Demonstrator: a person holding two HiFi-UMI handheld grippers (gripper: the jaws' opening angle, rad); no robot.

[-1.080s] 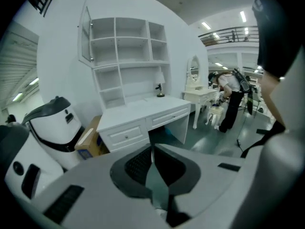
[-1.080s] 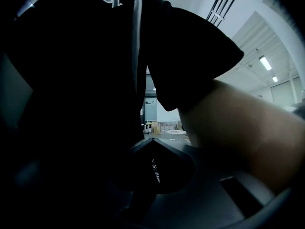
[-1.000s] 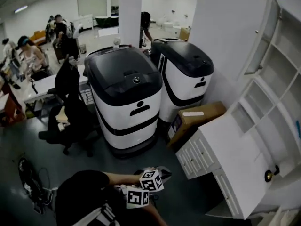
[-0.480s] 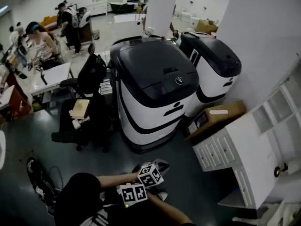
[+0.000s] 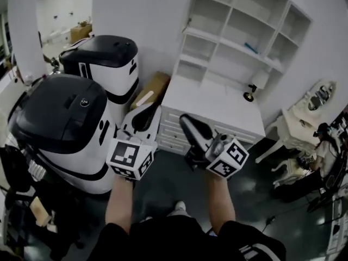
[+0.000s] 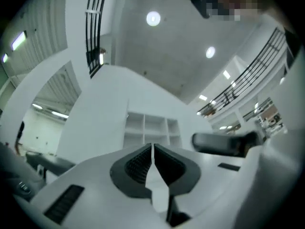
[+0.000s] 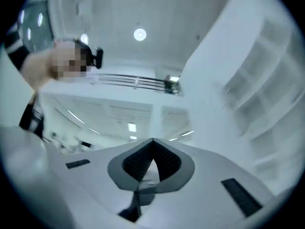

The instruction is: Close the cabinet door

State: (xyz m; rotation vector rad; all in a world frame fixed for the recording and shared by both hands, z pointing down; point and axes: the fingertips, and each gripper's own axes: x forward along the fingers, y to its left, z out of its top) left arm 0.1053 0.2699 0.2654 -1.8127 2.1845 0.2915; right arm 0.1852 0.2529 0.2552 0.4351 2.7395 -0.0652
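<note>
A white shelf unit [image 5: 239,29] stands against the wall on a low white cabinet [image 5: 217,110] with panelled fronts [image 5: 173,132]. From the head view I cannot make out an open door. Both grippers are held up side by side in front of the low cabinet, apart from it. My left gripper [image 5: 148,113] has its dark jaws closed to a thin slit, with nothing between them [image 6: 152,146]. My right gripper [image 5: 187,123] is shut and empty [image 7: 152,140]. The left gripper view shows the shelf unit [image 6: 152,128] straight ahead. In the right gripper view the shelf unit [image 7: 271,80] is a blur.
Two large white-and-black machines [image 5: 60,124] [image 5: 103,58] stand at the left, with a cardboard box [image 5: 152,88] wedged beside the cabinet. A small dark lamp-like thing [image 5: 250,94] sits on the cabinet's top. A small white table [image 5: 304,118] and a person [image 5: 326,145] are at the right.
The head view has swung from the machines to the cabinet. Both grippers have risen from low by my body to out in front of it, still shut.
</note>
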